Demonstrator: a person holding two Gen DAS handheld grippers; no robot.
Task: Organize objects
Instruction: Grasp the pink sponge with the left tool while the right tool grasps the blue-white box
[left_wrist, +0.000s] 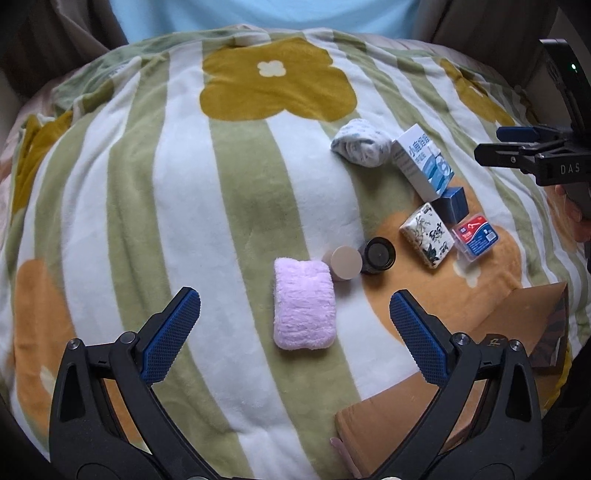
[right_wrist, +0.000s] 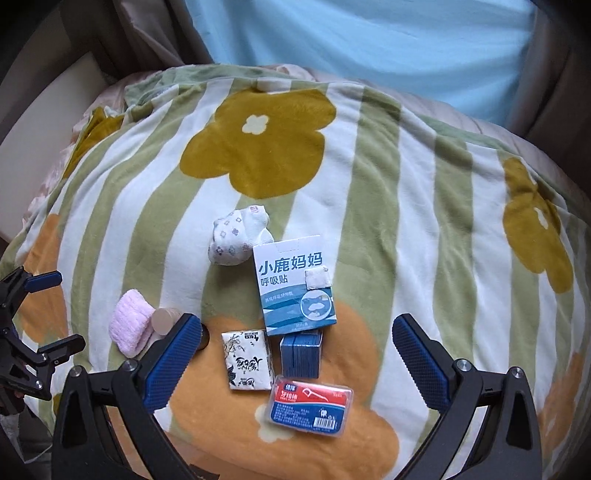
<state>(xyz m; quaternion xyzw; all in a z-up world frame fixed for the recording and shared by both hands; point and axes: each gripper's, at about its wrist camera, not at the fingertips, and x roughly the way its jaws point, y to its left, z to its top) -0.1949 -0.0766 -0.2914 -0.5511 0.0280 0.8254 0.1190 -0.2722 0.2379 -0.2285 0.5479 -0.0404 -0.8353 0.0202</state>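
Both the left gripper (left_wrist: 295, 325) and right gripper (right_wrist: 295, 350) hang wide open, fingers holding nothing. The soft striped fleece blanket (left_wrist: 177, 192) gives, so the tan round-capped jar (left_wrist: 343, 263), touching the dark bottle (left_wrist: 378, 255) at its 3 o'clock, could tip if nudged.

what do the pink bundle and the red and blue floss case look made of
Pink bundle: soft fleecy fabric, matte, with a fuzzy nap, probably a folded cloth. Floss case: seemingly clear hard plastic, glossy, with a see-through rim around its printed label.

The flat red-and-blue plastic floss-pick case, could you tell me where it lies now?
In the right wrist view the floss-pick case lies on the striped blanket nearest the camera, just below the dark blue card deck.
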